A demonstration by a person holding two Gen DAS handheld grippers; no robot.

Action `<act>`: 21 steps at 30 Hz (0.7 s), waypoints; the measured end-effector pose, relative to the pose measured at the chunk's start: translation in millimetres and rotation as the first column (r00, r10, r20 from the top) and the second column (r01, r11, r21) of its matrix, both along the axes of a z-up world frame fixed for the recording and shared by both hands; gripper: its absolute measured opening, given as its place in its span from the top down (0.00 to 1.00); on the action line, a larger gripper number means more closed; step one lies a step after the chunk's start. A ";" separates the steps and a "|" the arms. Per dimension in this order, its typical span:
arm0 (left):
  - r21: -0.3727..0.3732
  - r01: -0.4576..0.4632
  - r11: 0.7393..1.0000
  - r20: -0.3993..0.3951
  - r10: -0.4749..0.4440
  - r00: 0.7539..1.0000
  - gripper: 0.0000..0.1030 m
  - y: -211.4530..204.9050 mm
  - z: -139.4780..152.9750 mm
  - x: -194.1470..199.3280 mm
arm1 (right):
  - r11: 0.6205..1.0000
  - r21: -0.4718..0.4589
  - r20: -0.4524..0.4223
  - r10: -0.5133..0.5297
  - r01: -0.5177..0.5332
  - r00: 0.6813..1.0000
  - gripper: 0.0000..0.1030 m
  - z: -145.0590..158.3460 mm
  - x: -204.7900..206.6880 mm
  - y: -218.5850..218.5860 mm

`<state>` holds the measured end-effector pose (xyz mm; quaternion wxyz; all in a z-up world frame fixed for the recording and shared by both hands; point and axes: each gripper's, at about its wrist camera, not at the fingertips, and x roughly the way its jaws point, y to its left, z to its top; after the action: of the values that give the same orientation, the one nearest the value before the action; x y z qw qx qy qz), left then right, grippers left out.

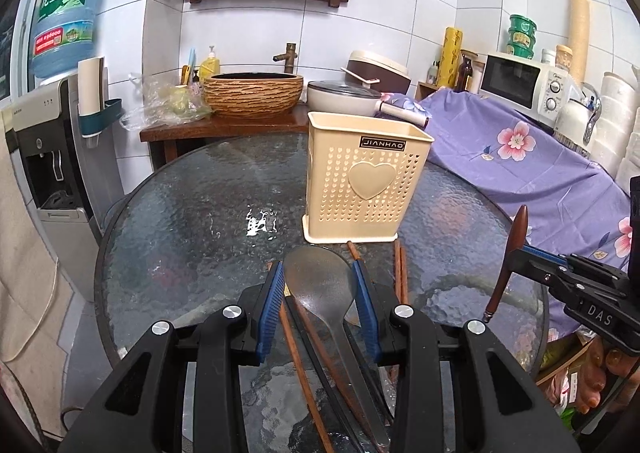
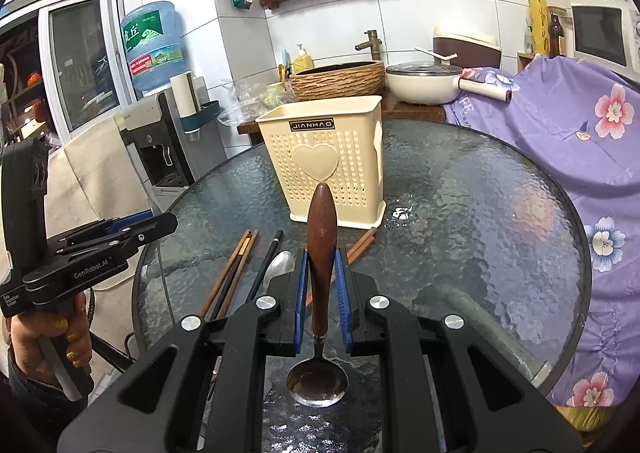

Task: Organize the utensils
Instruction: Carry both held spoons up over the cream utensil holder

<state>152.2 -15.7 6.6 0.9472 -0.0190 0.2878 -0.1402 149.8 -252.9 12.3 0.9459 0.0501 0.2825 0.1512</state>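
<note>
A cream perforated utensil holder (image 1: 362,177) with a heart on its side stands on the round glass table (image 1: 180,221); it also shows in the right wrist view (image 2: 328,161). My left gripper (image 1: 320,277) is open over a translucent grey rice paddle (image 1: 324,285) that lies among brown chopsticks (image 1: 402,273). My right gripper (image 2: 322,269) is shut on a spoon with a brown wooden handle (image 2: 322,237), handle pointing toward the holder, metal bowl (image 2: 316,379) toward the camera. The left wrist view shows that spoon (image 1: 510,253) held above the table at right.
More chopsticks (image 2: 234,273), a black one and a metal spoon (image 2: 280,265) lie left of my right gripper. A purple flowered cloth (image 2: 580,141) covers things at right. A water dispenser (image 1: 52,157) stands left. A basin (image 1: 252,93) and pot (image 1: 344,95) sit behind the table.
</note>
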 end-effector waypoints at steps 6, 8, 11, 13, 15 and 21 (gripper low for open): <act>-0.010 0.005 1.000 0.011 -0.005 1.000 0.67 0.1 5.0 -0.4 | 1.000 0.002 0.016 0.003 -0.003 1.000 0.86 5.3 -1.2 1.0; -0.012 0.006 1.000 0.014 -0.006 1.000 0.67 -0.1 6.7 0.0 | 1.000 0.003 0.021 0.006 -0.006 1.000 0.86 7.0 -1.9 1.6; -0.020 0.008 1.000 0.017 -0.007 1.000 0.67 0.1 9.0 0.8 | 1.000 0.002 0.031 0.008 -0.008 0.999 0.86 10.7 -1.2 2.9; -0.023 0.010 1.000 0.018 -0.010 1.000 0.67 0.6 10.4 1.6 | 1.000 -0.001 0.039 0.012 -0.012 0.999 0.86 13.6 -0.9 4.3; -0.029 0.012 1.000 0.023 -0.011 1.000 0.67 0.9 13.2 3.2 | 1.000 -0.006 0.048 0.016 -0.016 0.999 0.86 17.6 0.0 6.3; -0.034 0.021 0.999 0.043 -0.020 0.999 0.67 -0.9 23.3 8.5 | 0.999 -0.013 0.059 0.034 -0.033 0.998 0.86 28.1 5.8 10.7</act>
<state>160.7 -16.6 29.9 0.9511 -0.0296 0.2653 -0.1552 155.6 -242.2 40.4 0.9516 0.0350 0.2560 0.1667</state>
